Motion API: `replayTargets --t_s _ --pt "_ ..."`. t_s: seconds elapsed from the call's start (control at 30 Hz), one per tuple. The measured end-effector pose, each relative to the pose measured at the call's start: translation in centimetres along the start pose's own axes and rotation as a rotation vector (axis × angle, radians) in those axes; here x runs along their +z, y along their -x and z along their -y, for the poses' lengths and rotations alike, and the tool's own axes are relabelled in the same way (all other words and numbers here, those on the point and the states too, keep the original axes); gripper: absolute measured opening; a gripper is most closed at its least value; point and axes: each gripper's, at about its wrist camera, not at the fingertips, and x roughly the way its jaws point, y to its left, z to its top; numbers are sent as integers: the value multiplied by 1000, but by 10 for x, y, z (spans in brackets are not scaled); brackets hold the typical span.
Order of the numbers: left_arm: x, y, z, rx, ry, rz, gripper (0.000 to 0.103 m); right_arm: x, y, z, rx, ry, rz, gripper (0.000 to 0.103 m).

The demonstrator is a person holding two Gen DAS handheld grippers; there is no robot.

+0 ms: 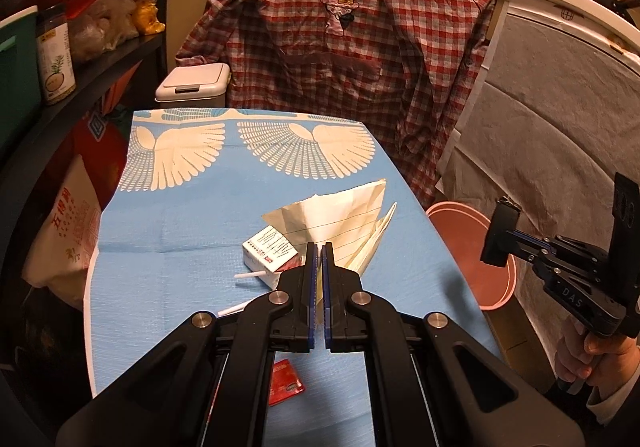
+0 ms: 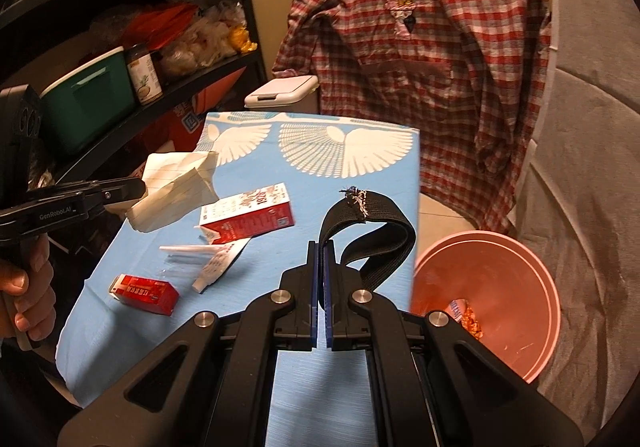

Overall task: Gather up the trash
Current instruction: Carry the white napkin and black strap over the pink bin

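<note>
Left tongs (image 1: 319,247) clamped on creased lined paper (image 1: 340,219), right tongs (image 2: 320,247) pinching frayed black strap (image 2: 376,235)

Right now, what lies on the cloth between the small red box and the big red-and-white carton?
In the right wrist view, a white straw and a torn white wrapper lie between the small red box and the carton, on the blue cloth.
</note>
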Motion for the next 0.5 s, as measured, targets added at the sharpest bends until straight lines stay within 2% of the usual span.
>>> replayTargets --t_s 0.5 --pt "8 -7 22 12 11 30 2 6 20 38 -52 -50 49 3"
